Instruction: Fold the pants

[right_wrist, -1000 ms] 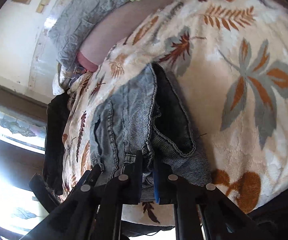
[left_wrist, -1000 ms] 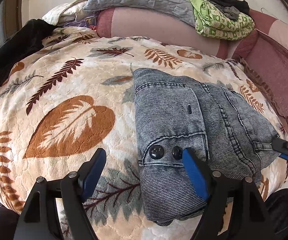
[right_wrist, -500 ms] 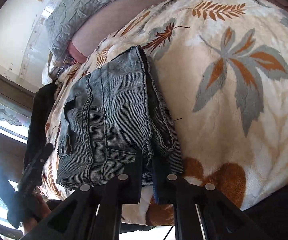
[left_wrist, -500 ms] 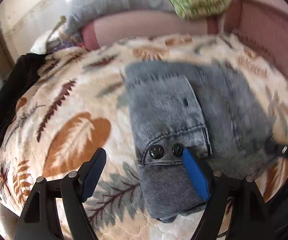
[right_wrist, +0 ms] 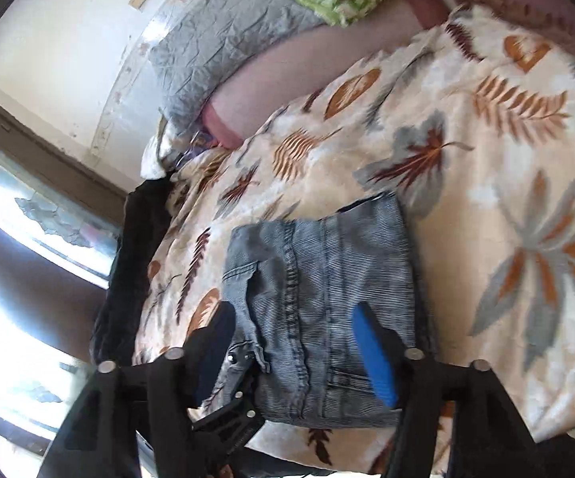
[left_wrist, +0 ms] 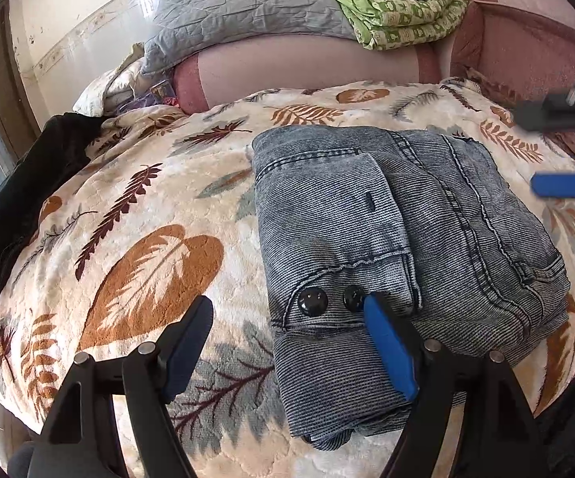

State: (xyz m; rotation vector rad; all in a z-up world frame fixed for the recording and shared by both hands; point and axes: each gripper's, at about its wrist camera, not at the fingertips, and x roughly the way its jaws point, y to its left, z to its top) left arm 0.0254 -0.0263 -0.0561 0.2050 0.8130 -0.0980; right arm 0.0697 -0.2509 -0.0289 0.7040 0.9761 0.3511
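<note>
The grey-blue denim pants (left_wrist: 399, 239) lie folded into a thick rectangle on the leaf-patterned blanket (left_wrist: 128, 215). Two black buttons (left_wrist: 313, 300) face up near the front edge. My left gripper (left_wrist: 287, 318) is open and empty, low over the front of the pants, its right finger above the fabric. My right gripper (right_wrist: 293, 330) is open and empty, lifted above the pants (right_wrist: 319, 279). It also shows in the left wrist view (left_wrist: 562, 151) at the far right, raised and apart from the cloth.
A black garment (left_wrist: 20, 199) lies along the left edge of the bed. A grey quilted pillow (left_wrist: 247, 8) and folded green bedding (left_wrist: 399, 12) sit on the pink bolster at the back. A bright window (right_wrist: 20, 239) is on the left.
My right gripper has opened, let go of the pants' edge and risen above them. The pants now lie flat. My left gripper has stayed open over the front.
</note>
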